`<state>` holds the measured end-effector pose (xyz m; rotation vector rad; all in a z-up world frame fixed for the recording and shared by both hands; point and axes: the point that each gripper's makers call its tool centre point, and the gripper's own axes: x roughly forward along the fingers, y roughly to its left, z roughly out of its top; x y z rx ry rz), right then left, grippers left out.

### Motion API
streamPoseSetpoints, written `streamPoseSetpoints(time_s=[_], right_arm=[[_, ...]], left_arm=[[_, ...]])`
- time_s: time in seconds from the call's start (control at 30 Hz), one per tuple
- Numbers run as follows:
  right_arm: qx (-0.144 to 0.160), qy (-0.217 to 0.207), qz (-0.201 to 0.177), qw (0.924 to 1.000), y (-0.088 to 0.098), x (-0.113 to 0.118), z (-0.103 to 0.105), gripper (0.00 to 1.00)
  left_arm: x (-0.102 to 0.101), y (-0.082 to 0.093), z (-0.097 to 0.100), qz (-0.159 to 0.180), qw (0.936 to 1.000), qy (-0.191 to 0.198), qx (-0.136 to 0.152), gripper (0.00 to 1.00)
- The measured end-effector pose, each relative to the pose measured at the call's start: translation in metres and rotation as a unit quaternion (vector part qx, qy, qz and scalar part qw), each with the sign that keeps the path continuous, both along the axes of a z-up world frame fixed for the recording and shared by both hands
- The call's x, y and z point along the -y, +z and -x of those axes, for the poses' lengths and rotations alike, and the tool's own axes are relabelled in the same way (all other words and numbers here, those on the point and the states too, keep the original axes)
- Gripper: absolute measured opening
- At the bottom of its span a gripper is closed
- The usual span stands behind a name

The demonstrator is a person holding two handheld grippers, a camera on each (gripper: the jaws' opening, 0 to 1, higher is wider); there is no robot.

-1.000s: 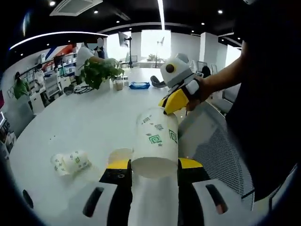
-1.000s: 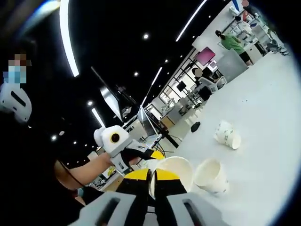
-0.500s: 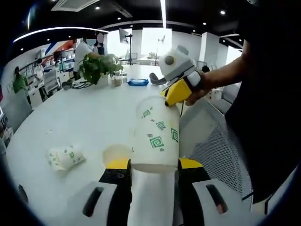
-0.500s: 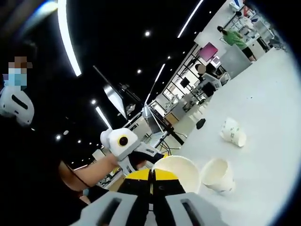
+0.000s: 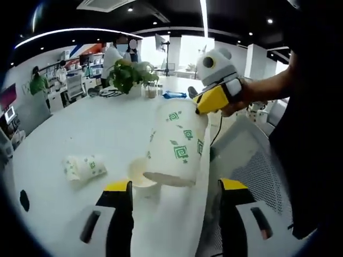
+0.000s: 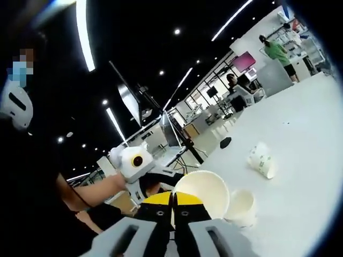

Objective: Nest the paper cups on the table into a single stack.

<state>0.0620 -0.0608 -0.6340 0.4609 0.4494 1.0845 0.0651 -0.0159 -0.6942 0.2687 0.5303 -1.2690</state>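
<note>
The right gripper pinches the light, crushable cup by its rim above the surface, the left gripper fingers spread wide and empty; best gripped gently at the rim.

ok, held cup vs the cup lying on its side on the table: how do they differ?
The held cup is off the table, pinched at its rim by the right gripper; the cup lying on its side rests loose on the white table. The held cup looks smooth and round; the lying cup looks a bit crumpled. The held cup sits nearer the left gripper, whose jaws stand open. Both are white paper cups with green square-spiral prints.
</note>
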Motion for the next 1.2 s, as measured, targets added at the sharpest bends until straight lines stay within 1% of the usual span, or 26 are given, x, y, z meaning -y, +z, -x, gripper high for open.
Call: streamPoseSetpoints(time_s=[0.17, 0.2, 0.3, 0.4, 0.47, 0.57, 0.7, 0.77, 0.8, 0.87, 0.93, 1.0, 1.03, 1.1, 1.2], right_arm=[[0.01, -0.001, 0.034, 0.9994, -0.005, 0.001, -0.008, 0.0], [0.019, 0.002, 0.056, 0.9982, -0.009, 0.001, -0.011, 0.0], [0.025, 0.01, 0.079, 0.9965, -0.014, 0.0, -0.013, 0.0], [0.038, 0.017, 0.111, 0.9929, -0.019, 0.001, -0.016, 0.0], [0.047, 0.021, 0.132, 0.99, -0.021, 0.001, -0.019, 0.0], [0.06, 0.028, 0.163, 0.9845, -0.026, 0.003, -0.024, 0.0], [0.079, 0.037, 0.205, 0.9748, -0.033, 0.005, -0.032, 0.0], [0.087, 0.042, 0.226, 0.9692, -0.037, 0.007, -0.035, 0.0], [0.093, 0.045, 0.243, 0.9646, -0.041, 0.008, -0.038, 0.0], [0.097, 0.04, 0.249, 0.9628, -0.042, 0.005, -0.041, 0.0], [0.101, 0.051, 0.27, 0.9563, -0.048, 0.006, -0.042, 0.0], [0.107, 0.055, 0.28, 0.9526, -0.051, 0.005, -0.043, 0.0], [0.107, 0.06, 0.291, 0.9487, -0.055, 0.003, -0.042, 0.0], [0.107, 0.069, 0.3, 0.9453, -0.059, 0.001, -0.041, 0.0], [0.12, 0.085, 0.314, 0.938, -0.065, -0.005, -0.038, 0.0]], left_arm=[[-0.009, -0.001, -0.005, 0.017, 0.9991, 0.038, 0.005, 0.69], [-0.009, -0.001, -0.005, 0.02, 0.9988, 0.045, 0.005, 0.71], [-0.013, -0.003, -0.007, 0.023, 0.998, 0.059, 0.008, 0.73], [-0.012, -0.001, -0.007, 0.03, 0.9965, 0.077, 0.017, 0.74], [-0.012, -0.001, -0.007, 0.038, 0.9953, 0.088, 0.017, 0.74], [-0.011, -0.002, -0.006, 0.042, 0.9935, 0.102, 0.028, 0.75], [-0.011, -0.005, -0.003, 0.043, 0.9922, 0.112, 0.033, 0.77], [-0.011, -0.007, 0.0, 0.038, 0.9917, 0.118, 0.035, 0.79], [-0.012, -0.009, 0.001, 0.038, 0.9915, 0.12, 0.035, 0.79], [-0.013, -0.01, 0.003, 0.036, 0.9911, 0.124, 0.034, 0.79], [-0.015, -0.012, 0.005, 0.034, 0.9906, 0.128, 0.034, 0.79], [-0.016, -0.013, 0.006, 0.032, 0.9906, 0.129, 0.034, 0.79], [-0.018, -0.014, 0.007, 0.029, 0.9903, 0.131, 0.035, 0.79], [-0.02, -0.015, 0.006, 0.026, 0.9901, 0.133, 0.035, 0.78], [-0.024, -0.017, 0.006, 0.021, 0.9896, 0.138, 0.036, 0.77]])
